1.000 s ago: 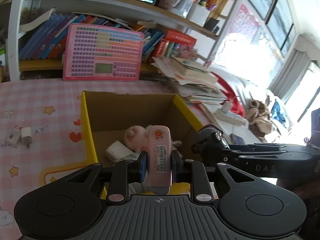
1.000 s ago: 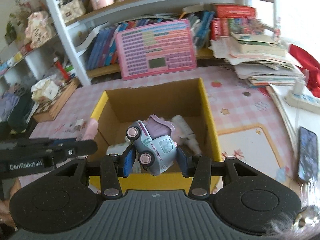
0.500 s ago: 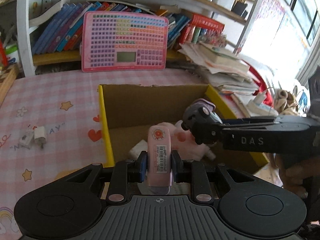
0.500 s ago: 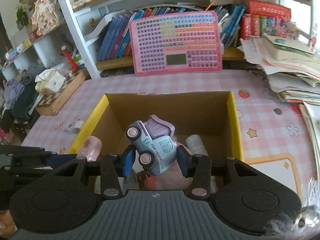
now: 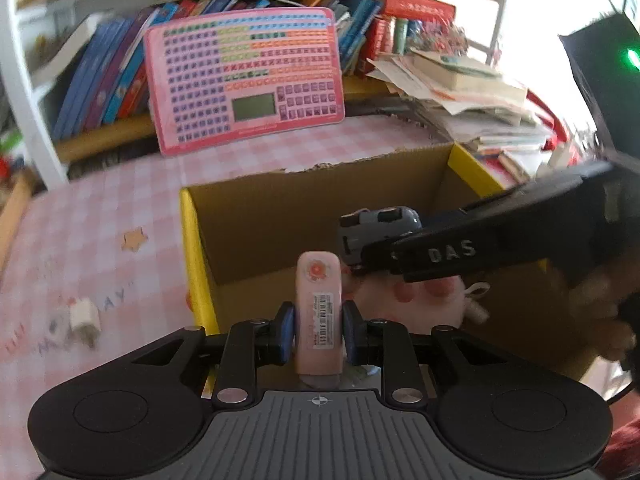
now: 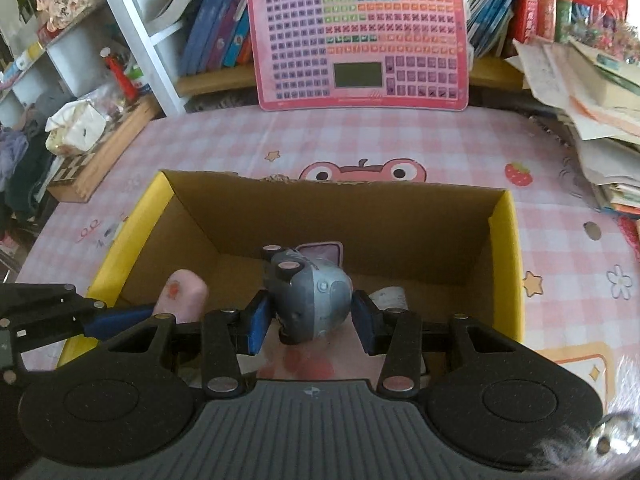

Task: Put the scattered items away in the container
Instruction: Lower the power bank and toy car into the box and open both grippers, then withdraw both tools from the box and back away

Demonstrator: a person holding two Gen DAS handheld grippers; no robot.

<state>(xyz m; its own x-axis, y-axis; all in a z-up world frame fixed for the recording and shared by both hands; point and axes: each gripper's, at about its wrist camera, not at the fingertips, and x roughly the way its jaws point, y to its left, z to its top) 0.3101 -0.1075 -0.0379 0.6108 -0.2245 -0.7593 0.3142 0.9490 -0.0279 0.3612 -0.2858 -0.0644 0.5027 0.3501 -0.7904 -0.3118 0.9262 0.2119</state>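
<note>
A cardboard box [image 6: 506, 248] with yellow outer sides is seen open on a counter [image 6: 224, 148] covered in pink checked cloth, with bookshelves and a pink keyboard toy [image 6: 360, 36] propped behind it. Two hand-held grippers are held over the box. The left gripper [image 5: 318, 328] is clamped on a slim pink case [image 5: 319, 304] with a barcode label, which is held upright above the near left corner of the box. The right gripper [image 6: 310, 318] is clamped on a small blue-grey toy car [image 6: 310, 300], tilted nose-down above the middle of the box. Neither item has been let go yet. Inside the box, a pink soft toy [image 5: 420, 300] and a pale item [image 6: 390, 296] are already lying on the bottom, so part of the tidying is judged done. On the counter to the left of the box, a small white plug [image 5: 84, 318] is left lying well apart from it, and it is judged to need collecting after the two held items are dropped in. Other scattered items may be hidden outside both views.
</note>
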